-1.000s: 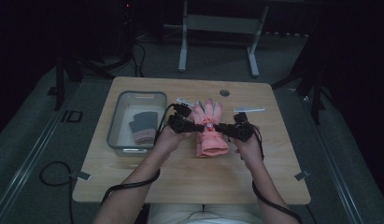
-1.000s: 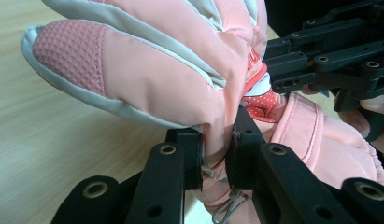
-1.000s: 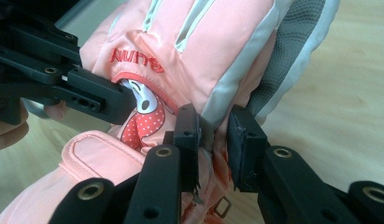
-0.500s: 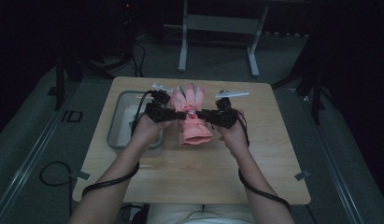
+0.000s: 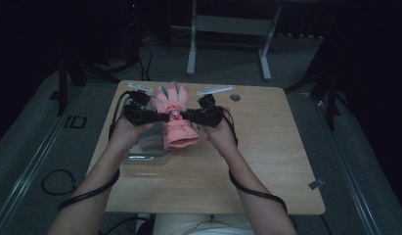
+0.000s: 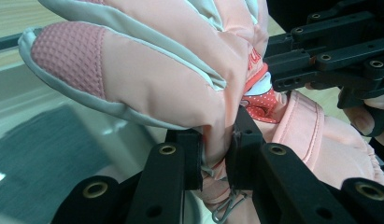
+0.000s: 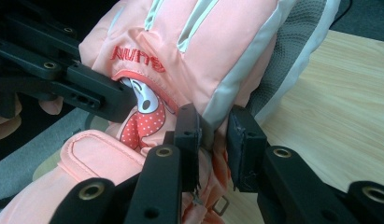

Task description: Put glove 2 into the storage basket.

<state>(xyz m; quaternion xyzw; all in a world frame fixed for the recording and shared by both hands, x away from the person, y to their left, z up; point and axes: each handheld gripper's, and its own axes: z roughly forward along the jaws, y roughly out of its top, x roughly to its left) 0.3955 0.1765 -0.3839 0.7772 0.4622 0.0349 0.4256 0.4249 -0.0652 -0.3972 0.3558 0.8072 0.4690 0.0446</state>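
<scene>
A pink padded glove (image 5: 178, 128) with grey trim hangs in the air between both grippers, fingers pointing away from me and cuff toward me. My left gripper (image 5: 164, 117) is shut on the glove's left edge; in the left gripper view its jaws pinch the fabric (image 6: 217, 156) under the glove (image 6: 147, 79). The right gripper (image 5: 187, 116) is shut on the opposite edge, and its pads squeeze the grey seam (image 7: 213, 135) of the glove (image 7: 194, 46). A clear bin (image 5: 145, 155) lies below my left hand, with something dark grey (image 6: 40, 149) inside it.
The wooden table (image 5: 267, 147) stretches to the right and toward me. Two white strips (image 5: 140, 88) (image 5: 214, 90) and a small round disc (image 5: 234, 97) lie near its far edge. A metal stand (image 5: 228, 29) is on the floor beyond.
Both hands have carried the glove to the left, away from me and higher, from the table's middle to above the bin's right side. Both grips stay the same.
</scene>
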